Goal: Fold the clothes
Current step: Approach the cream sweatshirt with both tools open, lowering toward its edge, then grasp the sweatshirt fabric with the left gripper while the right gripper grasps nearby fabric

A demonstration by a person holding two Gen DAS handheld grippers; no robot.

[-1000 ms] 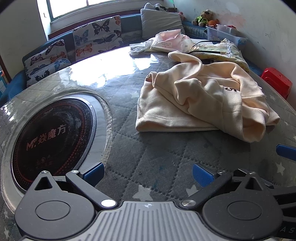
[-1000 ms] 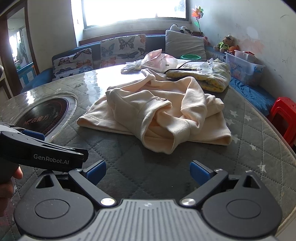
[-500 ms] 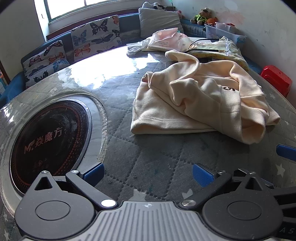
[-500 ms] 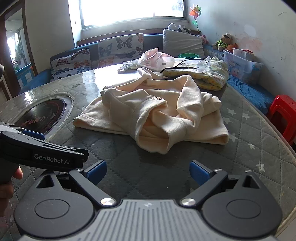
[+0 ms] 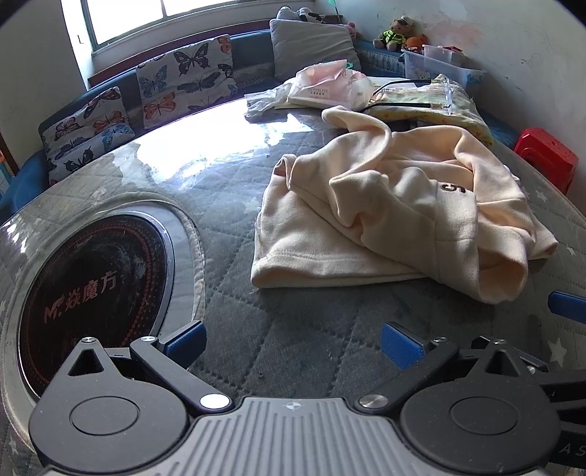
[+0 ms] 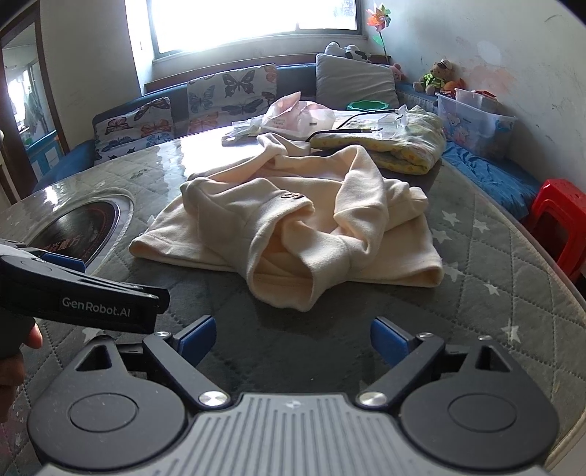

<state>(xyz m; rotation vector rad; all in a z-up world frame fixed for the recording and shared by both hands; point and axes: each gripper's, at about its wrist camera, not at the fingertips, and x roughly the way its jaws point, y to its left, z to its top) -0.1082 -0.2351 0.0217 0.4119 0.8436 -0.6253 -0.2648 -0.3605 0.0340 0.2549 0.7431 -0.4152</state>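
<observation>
Cream sweatshirt [image 6: 293,227] lies rumpled, sleeves heaped, ahead of both spread, empty tools [image 5: 293,340] [image 6: 293,337].

"GenRobot.AI" on left tool [image 6: 97,311]; "焱魔方" on cooktop [image 5: 86,293].

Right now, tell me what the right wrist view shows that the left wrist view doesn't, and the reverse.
Only the right wrist view shows the left gripper from outside, a fingertip of the hand holding it, the colourful pinwheel by the window, and a green bowl.

Only the left wrist view shows the whole round cooktop with its lettering readable; the other view catches only its edge.

Both show the crumpled cream sweatshirt on the quilted table cover, the red stool, butterfly cushions, teddy bear, and open gripper fingers.
</observation>
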